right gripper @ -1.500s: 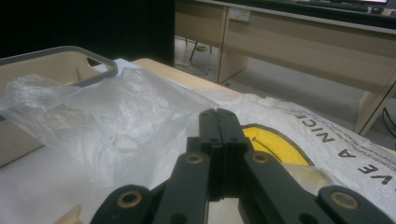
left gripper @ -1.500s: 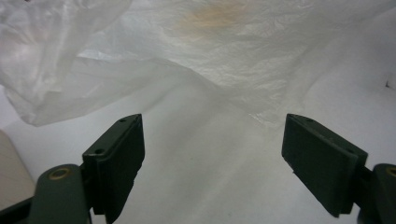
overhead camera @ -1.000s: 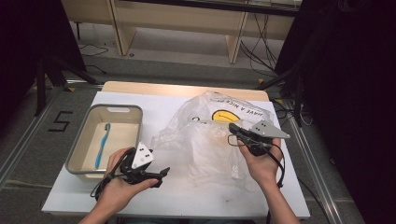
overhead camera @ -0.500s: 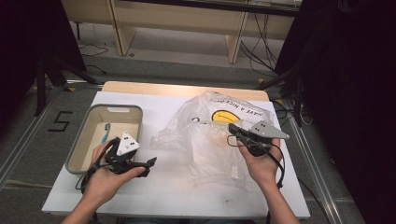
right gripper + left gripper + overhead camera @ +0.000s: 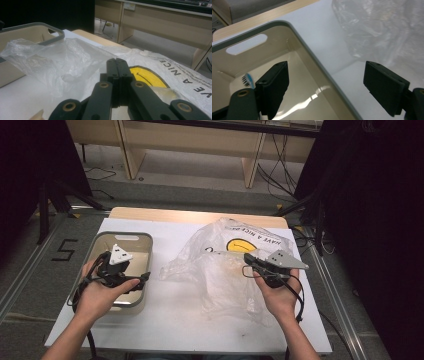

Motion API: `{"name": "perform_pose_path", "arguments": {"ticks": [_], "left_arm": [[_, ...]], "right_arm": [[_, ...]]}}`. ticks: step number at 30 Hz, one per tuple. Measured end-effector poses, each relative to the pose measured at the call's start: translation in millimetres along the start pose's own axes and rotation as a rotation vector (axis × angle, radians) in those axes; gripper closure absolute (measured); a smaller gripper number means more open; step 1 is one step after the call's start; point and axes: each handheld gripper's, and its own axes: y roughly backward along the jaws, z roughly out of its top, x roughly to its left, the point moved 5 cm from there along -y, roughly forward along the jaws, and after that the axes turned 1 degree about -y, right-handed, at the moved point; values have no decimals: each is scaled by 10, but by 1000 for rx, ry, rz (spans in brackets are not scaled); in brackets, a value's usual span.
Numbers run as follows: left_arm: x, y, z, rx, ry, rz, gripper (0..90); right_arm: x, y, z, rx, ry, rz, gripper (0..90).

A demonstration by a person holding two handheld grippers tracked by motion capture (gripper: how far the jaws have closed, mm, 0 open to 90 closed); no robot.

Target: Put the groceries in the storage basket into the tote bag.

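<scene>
A: So, where is the thing being worked on?

B: A blue-handled toothbrush with white bristles lies on the floor of a beige plastic tub with a grey rim, at about nine o'clock on the white table. In the left gripper view it shows just beside the left-hand pad.

A: And the left gripper?

B: It hangs over the tub, jaws spread wide with nothing between them. One pad sits over the tub's inside, the other over the bare tabletop past the rim.

A: The right gripper?

B: Its jaws are pressed tight together. The high view puts it at about three o'clock, at the edge of a crumpled clear plastic bag printed with a yellow smiley face. I judge it is pinching the bag's film, but the pictures do not show film between the pads plainly.

A: Which step is this, then?

B: The reach for the toothbrush, I think, with the bag held ready to receive it.

A: What does the next move need?

B: The left gripper should swing toward the tub's far end, bring both pads inside the rim, drop down and line up across the thin handle before closing. The tub wall leaves little room.
</scene>
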Motion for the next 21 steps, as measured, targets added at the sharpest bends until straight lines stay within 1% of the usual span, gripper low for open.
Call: {"name": "perform_pose_path", "arguments": {"ticks": [2,8,10,16,21], "left_arm": [[83,-38,-12,19,10,20,203],[268,-131,-50,52,56,40,207],[304,-148,-66,66,63,42,207],[348,-152,-69,65,84,39,207],[422,-175,-65,71,97,55,207]], "right_arm": [[4,1,-1,1,0,0,900],[0,4,0,-1,1,1,900],[-2,5,0,-1,0,1,900],[-4,7,1,-3,0,0,900],[-2,8,1,-1,-1,1,900]]}}
